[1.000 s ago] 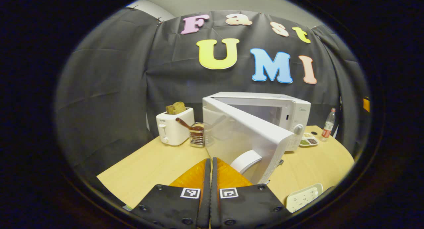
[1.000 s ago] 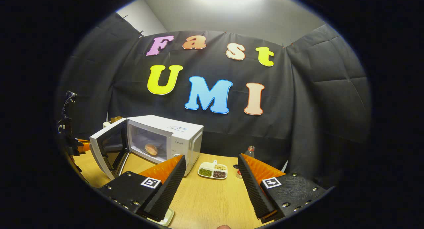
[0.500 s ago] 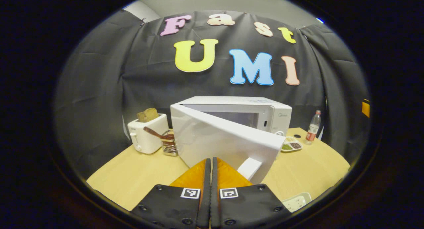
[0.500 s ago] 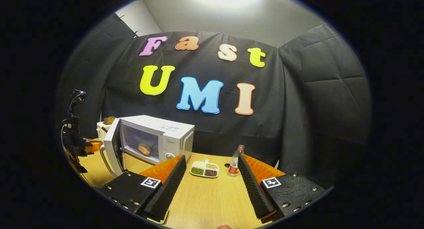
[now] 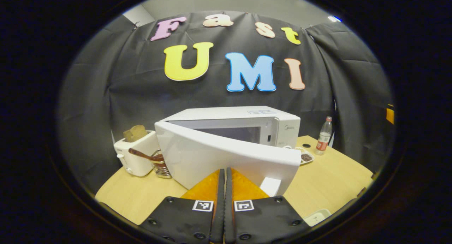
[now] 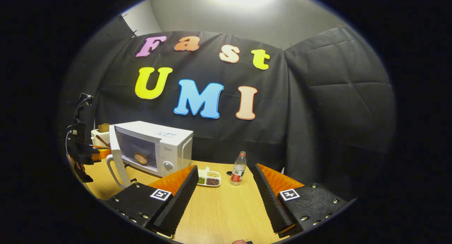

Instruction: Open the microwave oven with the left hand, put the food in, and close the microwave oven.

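The white microwave (image 5: 233, 120) stands mid-table with its door (image 5: 226, 155) ajar at a narrow angle. My left gripper (image 5: 223, 170) is shut with nothing in it, and its tips rest against the door's outer face, left of the white handle (image 5: 270, 186). In the right gripper view the microwave (image 6: 166, 141) holds a brown bun (image 6: 140, 158), seen behind the door (image 6: 118, 155). The left gripper (image 6: 92, 153) is beyond that door, held by a hand. My right gripper (image 6: 224, 167) hangs open and empty over the table (image 6: 219, 208), to the right of the microwave.
A white toaster (image 5: 136, 155) with bread and a utensil holder (image 5: 159, 163) stand left of the microwave. A divided dish of beans (image 6: 209, 178) and a plastic bottle (image 6: 238, 163) sit to its right. A white tray (image 5: 317, 215) lies at the near table edge.
The microwave door has swung much further toward the oven, with my shut left gripper following against it. The right gripper stays open and has drawn back a little from the microwave.
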A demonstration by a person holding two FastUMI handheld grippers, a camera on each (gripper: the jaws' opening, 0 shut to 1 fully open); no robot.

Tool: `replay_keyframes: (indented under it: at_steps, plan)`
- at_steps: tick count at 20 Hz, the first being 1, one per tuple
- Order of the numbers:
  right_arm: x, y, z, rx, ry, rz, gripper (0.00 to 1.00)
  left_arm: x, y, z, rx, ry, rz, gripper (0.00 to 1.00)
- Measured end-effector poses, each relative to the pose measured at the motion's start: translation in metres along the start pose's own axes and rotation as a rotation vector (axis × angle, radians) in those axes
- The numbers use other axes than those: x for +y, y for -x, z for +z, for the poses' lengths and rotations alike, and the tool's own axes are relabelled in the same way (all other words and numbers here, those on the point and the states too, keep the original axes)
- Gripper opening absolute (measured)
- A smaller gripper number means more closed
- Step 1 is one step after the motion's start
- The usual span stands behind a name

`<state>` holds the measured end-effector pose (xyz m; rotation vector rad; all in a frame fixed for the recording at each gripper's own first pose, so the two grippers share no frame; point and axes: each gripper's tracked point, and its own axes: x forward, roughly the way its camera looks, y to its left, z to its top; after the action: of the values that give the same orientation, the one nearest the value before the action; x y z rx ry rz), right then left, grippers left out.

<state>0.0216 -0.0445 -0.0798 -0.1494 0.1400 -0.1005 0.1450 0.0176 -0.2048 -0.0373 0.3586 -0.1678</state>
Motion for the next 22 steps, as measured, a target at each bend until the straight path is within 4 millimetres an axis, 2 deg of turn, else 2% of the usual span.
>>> replay_keyframes:
  at_steps: [2, 3, 5, 6, 7, 8, 11, 12, 15, 16, 22]
  plan:
    - [-0.003, -0.003, 0.004, 0.007, 0.008, -0.013, 0.95, -0.006, -0.013, 0.001, 0.002, -0.003, -0.028, 0.02]
    - [-0.003, -0.003, 0.005, 0.01, 0.013, -0.02, 0.95, -0.009, -0.02, 0.002, 0.001, -0.007, -0.041, 0.08]
    - [-0.007, -0.003, 0.005, 0.017, 0.017, -0.039, 0.95, -0.015, -0.033, 0.006, -0.001, -0.017, -0.066, 0.07]
    - [-0.008, -0.003, 0.005, 0.02, 0.016, -0.048, 0.95, -0.018, -0.039, 0.007, -0.001, -0.02, -0.075, 0.02]
    - [-0.008, -0.003, 0.005, 0.024, 0.015, -0.057, 0.95, -0.021, -0.045, 0.008, -0.001, -0.025, -0.085, 0.02]
    - [-0.009, -0.003, 0.005, 0.028, 0.015, -0.065, 0.95, -0.024, -0.051, 0.01, -0.003, -0.029, -0.093, 0.07]
    - [-0.009, -0.005, 0.007, 0.036, 0.024, -0.084, 0.95, -0.029, -0.065, 0.015, -0.009, -0.032, -0.117, 0.07]
    - [-0.009, -0.006, 0.008, 0.036, 0.028, -0.089, 0.95, -0.031, -0.071, 0.015, -0.011, -0.028, -0.124, 0.02]
    - [-0.009, -0.009, 0.01, 0.038, 0.036, -0.099, 0.96, -0.035, -0.085, 0.018, -0.015, -0.024, -0.14, 0.02]
    - [-0.009, -0.01, 0.01, 0.041, 0.038, -0.102, 0.95, -0.036, -0.089, 0.018, -0.015, -0.028, -0.145, 0.07]
    - [-0.008, -0.014, 0.01, 0.055, 0.053, -0.118, 0.96, -0.044, -0.112, 0.019, -0.017, -0.044, -0.168, 0.07]
